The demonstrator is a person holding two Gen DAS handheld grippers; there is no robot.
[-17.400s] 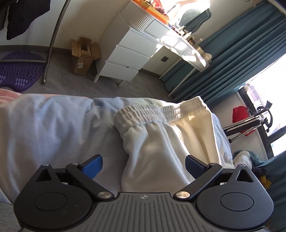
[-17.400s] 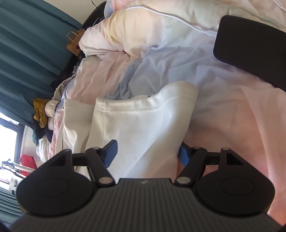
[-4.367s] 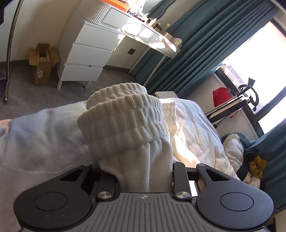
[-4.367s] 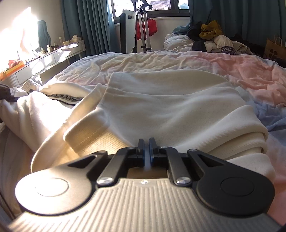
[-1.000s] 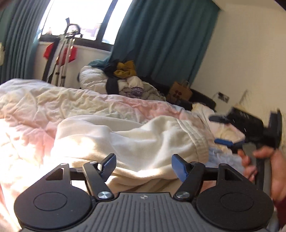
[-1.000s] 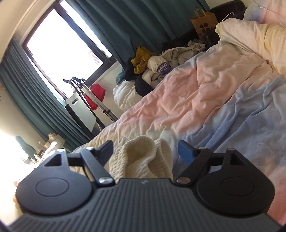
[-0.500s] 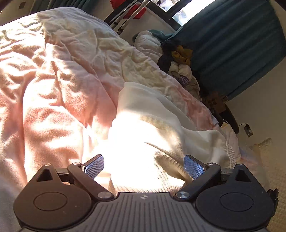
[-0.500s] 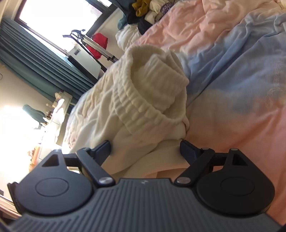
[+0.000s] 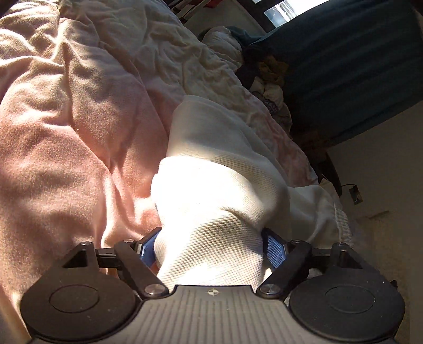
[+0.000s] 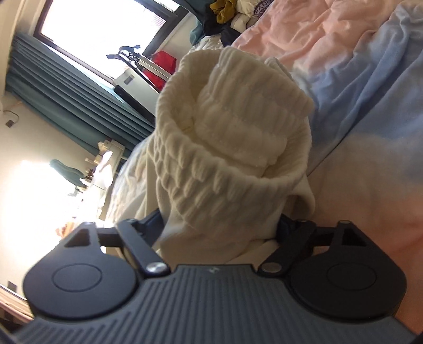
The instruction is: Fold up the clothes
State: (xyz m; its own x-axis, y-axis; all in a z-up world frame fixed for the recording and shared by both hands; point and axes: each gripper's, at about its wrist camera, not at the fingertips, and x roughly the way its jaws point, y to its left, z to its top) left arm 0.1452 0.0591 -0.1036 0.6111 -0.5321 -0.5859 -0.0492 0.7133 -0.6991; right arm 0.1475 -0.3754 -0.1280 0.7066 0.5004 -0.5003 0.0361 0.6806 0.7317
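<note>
Both tongs advanced onto cream sweatpants [image 9: 211, 185] since half a second ago, left tongs [image 9: 211, 247] apart, straddling folded fabric, right tongs [image 10: 220, 225] apart around bunched waistband [image 10: 232, 137], garment lying on pink-and-blue duvet [image 9: 66, 132] of bed.

We count one cream knitted garment [image 9: 216, 185], folded on itself, and its one ribbed elastic waistband [image 10: 211, 164] faces the right wrist camera. Two grippers are in play, the left gripper [image 9: 211, 247] and the right gripper [image 10: 220, 225], each with two fingers, so four fingers in all. One bed cover [image 9: 66, 132], pink and pale blue, lies under the garment. We see one heap of loose clothes [image 10: 235, 10] by the one window [image 10: 105, 29], one red item [image 10: 161, 67] beside one black stand [image 10: 132, 57], and teal curtains [image 9: 343, 66] whose number we cannot tell.
</note>
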